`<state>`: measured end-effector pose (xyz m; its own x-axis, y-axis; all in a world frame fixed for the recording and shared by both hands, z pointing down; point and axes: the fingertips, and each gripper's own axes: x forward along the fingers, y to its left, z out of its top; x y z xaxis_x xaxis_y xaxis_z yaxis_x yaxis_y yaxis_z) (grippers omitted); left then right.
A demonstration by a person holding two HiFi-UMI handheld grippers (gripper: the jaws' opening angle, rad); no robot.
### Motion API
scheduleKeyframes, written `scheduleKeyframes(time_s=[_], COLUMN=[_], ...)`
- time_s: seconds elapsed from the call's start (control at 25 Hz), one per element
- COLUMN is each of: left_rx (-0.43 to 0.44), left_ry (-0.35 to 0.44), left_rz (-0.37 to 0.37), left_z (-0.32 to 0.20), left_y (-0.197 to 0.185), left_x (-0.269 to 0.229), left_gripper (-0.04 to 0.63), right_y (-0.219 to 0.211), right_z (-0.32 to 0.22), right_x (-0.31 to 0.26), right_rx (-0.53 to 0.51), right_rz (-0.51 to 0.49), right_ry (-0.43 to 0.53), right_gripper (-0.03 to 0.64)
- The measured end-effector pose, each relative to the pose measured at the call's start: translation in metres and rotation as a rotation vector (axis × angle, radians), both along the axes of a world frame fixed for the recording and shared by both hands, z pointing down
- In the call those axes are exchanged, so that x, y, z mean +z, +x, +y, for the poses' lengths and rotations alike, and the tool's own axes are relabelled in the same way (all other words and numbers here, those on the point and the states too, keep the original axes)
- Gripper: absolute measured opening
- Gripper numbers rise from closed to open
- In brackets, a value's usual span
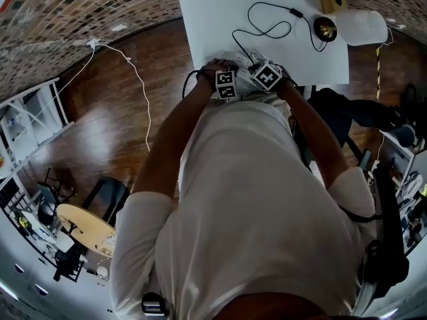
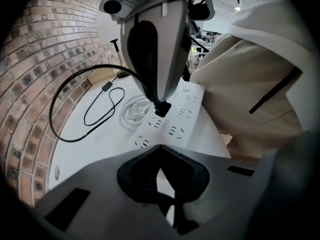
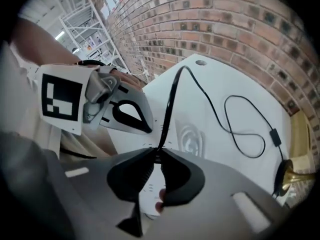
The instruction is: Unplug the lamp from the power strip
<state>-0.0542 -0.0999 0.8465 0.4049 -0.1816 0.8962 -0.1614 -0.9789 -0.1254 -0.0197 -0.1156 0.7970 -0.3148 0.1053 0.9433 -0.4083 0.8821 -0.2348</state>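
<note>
Over the power strip (image 2: 173, 121), the head view shows both forearms reaching forward from a cream shirt and converging at the near edge of a white desk (image 1: 220, 12). The wrists are close together. The left gripper (image 1: 228, 79) and right gripper (image 1: 264, 72) sit side by side, their 2 marker cubes almost touching. The strip is largely hidden beneath them here. Well beyond the strip, at the desk's far right corner, stands the lamp (image 1: 359, 27), with a brass base and a white shade.

The left gripper view lays the strip bare: a long white bar with several sockets, running away from this gripper's tips. The jaws are pressed together at the tips, right at the strip's near end, and nothing shows clamped between them. The right gripper comes down from above onto the black plug (image 2: 162, 107), which is seated in a socket about midway along the strip. A white coiled cable (image 2: 131, 113) lies just beside the strip.

In the right gripper view the jaws are clenched on the plug. The black cord (image 3: 171, 100) rises out of the tips and curves away from the strip across the desk. It passes through a loop with an inline switch (image 3: 274, 136) towards the lamp's brass base.
</note>
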Motion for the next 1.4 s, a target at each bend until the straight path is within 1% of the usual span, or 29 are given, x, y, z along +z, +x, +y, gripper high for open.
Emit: scheduleKeyframes(time_s=[0.08, 0.2, 0.28, 0.4, 0.56, 0.64, 0.72, 0.76, 0.88, 0.96, 1.12, 1.4], left_rx=[-0.002, 0.0, -0.005, -0.019, -0.03, -0.045, -0.071, -0.094, -0.207, -0.271, -0.338, -0.451], left_ry=[-0.002, -0.001, 0.001, 0.004, 0.009, 0.004, -0.013, -0.022, -0.04, -0.046, -0.059, -0.071], left_rz=[-0.004, -0.01, -0.009, -0.011, -0.034, -0.053, -0.054, -0.037, 0.066, 0.113, 0.143, 0.198], left_z=[0.001, 0.001, 0.0, 0.0, 0.0, 0.0, 0.002, 0.002, -0.003, -0.006, -0.004, -0.002], left_y=[0.0, -0.001, -0.001, -0.001, 0.0, -0.001, -0.001, -0.001, 0.0, -0.002, -0.01, -0.029], left_x=[0.001, 0.001, -0.001, 0.0, 0.001, 0.001, -0.001, -0.003, -0.019, -0.029, -0.037, -0.049], left_gripper=[-0.014, -0.014, -0.014, -0.014, -0.012, -0.011, 0.003, 0.004, 0.004, 0.004, 0.005, 0.005], right_y=[0.017, 0.028, 0.039, 0.057, 0.079, 0.086, 0.09, 0.091, 0.099, 0.102, 0.112, 0.119], right_z=[-0.006, -0.014, -0.023, -0.037, -0.064, -0.071, -0.074, -0.075, -0.079, -0.08, -0.08, -0.081], right_x=[-0.001, -0.004, -0.004, -0.002, -0.006, -0.005, 0.0, 0.004, 0.011, 0.016, 0.018, 0.024], right_rx=[0.062, 0.166, 0.212, 0.246, 0.28, 0.294, 0.299, 0.298, 0.307, 0.31, 0.336, 0.347], right_rz=[0.002, -0.049, -0.051, -0.021, 0.036, 0.048, 0.05, 0.05, 0.075, 0.078, 0.116, 0.133], right_ry=[0.029, 0.032, 0.045, 0.08, 0.163, 0.171, 0.166, 0.161, 0.169, 0.165, 0.163, 0.164], right_gripper=[0.044, 0.048, 0.049, 0.051, 0.052, 0.052, 0.054, 0.054, 0.054, 0.054, 0.055, 0.055])
